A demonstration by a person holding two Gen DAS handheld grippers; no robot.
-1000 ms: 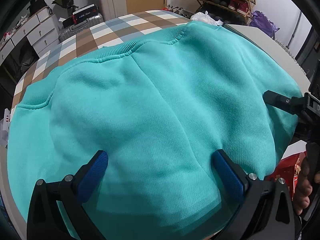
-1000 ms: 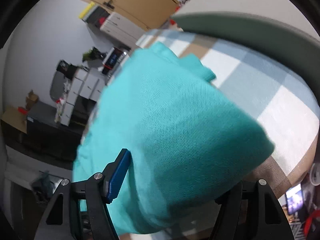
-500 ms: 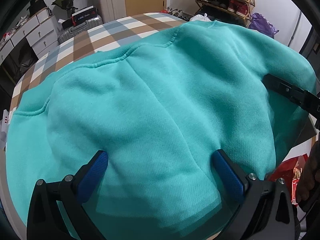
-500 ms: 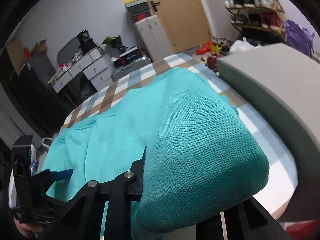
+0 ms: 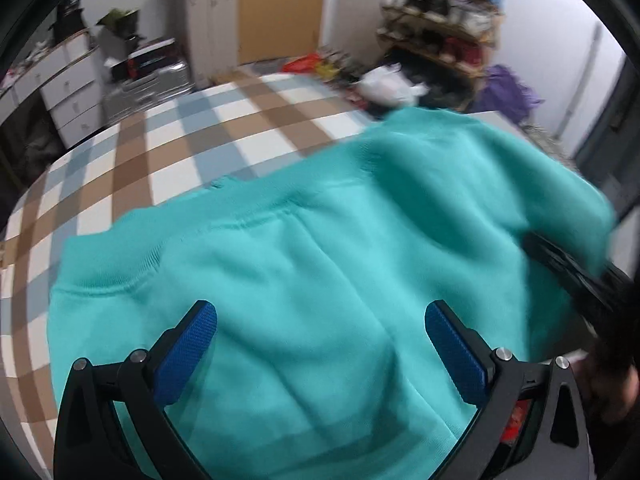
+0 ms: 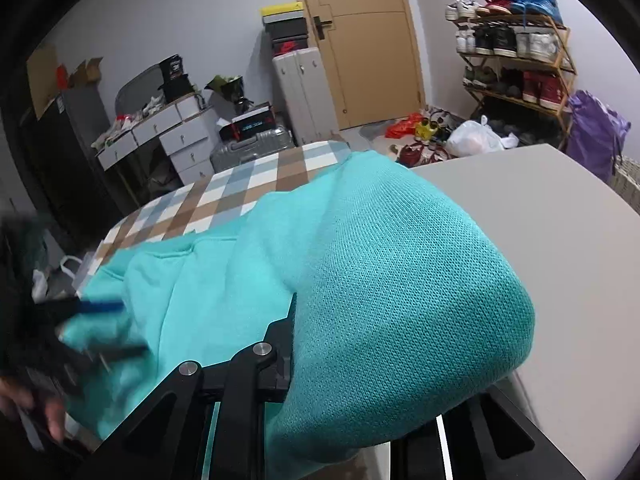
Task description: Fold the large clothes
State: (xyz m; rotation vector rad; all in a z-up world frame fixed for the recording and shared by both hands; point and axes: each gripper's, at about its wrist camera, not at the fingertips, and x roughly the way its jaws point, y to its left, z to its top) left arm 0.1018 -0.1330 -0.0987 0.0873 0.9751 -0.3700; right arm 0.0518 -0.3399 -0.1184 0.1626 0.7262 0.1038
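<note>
Checked cover (image 5: 168, 168): brown, blue and white squares, bare at the left and far side; the garment lies over its near right part.
Left gripper (image 5: 320, 356): 2 blue pads (image 5: 188, 354) spread wide, low over the fabric. Cloth runs beneath and between them, but neither pad presses on it; nothing held that I can see.
Sweatshirt (image 5: 320, 264): teal, heavy fleece, spread across the cover with a ribbed edge toward the far left. Its right side is raised off the surface and bunched.
Right gripper (image 6: 380, 392): fingers drawn close together and pinching a thick wad of the sweatshirt's right edge; the fold bulges over the jaws and hides the far finger. In the left wrist view this tool shows as a dark blurred bar at the garment's right margin.
Grey slab (image 6: 560, 240): plain pale surface just beside the lifted cloth, on the right.
Step in hand: judged the 1st fold; right edge gripped and raised, left side not yet taken.
Next move calls for: the left jaws closing on the near edge so both corners travel together, then carrying the raised side across toward the left. Thick fleece will likely sag and drag if only 1 point carries it.
Risk: wad slipping from a pinch this bulky.
</note>
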